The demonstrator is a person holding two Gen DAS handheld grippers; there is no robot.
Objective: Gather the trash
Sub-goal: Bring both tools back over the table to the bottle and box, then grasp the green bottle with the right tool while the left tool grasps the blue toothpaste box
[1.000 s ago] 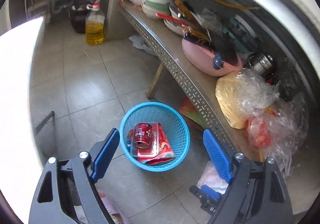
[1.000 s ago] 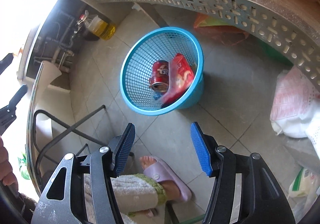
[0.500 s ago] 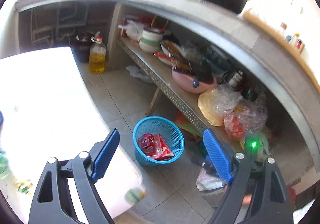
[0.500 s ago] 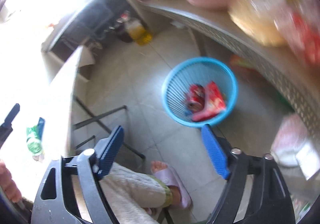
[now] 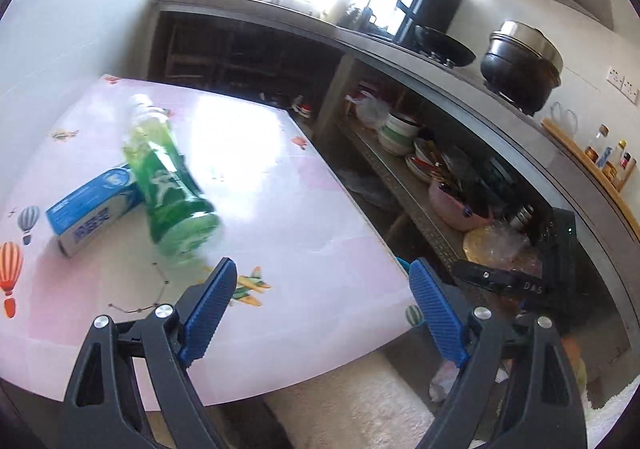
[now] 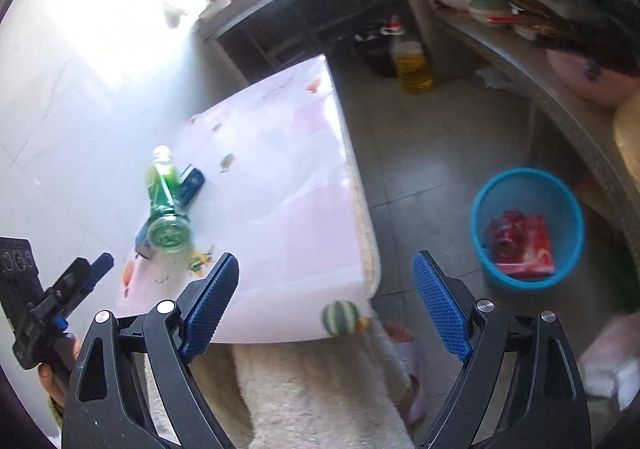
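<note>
A green plastic bottle [image 5: 168,185] lies on its side on the pink table [image 5: 280,217], next to a blue and white carton [image 5: 90,209]. My left gripper [image 5: 322,313] is open and empty above the table's near edge, short of the bottle. My right gripper [image 6: 334,309] is open and empty over the table's corner; the bottle [image 6: 164,205] and the carton [image 6: 190,183] show in its view to the left. The blue mesh basket [image 6: 528,225] stands on the floor to the right with a red can [image 6: 506,237] and a red wrapper [image 6: 534,245] in it.
A long metal shelf [image 5: 404,185] with bowls, a pink pot and plastic bags runs along the right. A yellow oil bottle [image 6: 412,65] stands on the tiled floor. A counter [image 5: 460,73] above holds a black pot. My legs and slippered foot [image 6: 404,345] are below the table edge.
Both grippers have risen from above the floor basket and swung left over the table. The bottle and carton have come into view. Both grippers stay open.
</note>
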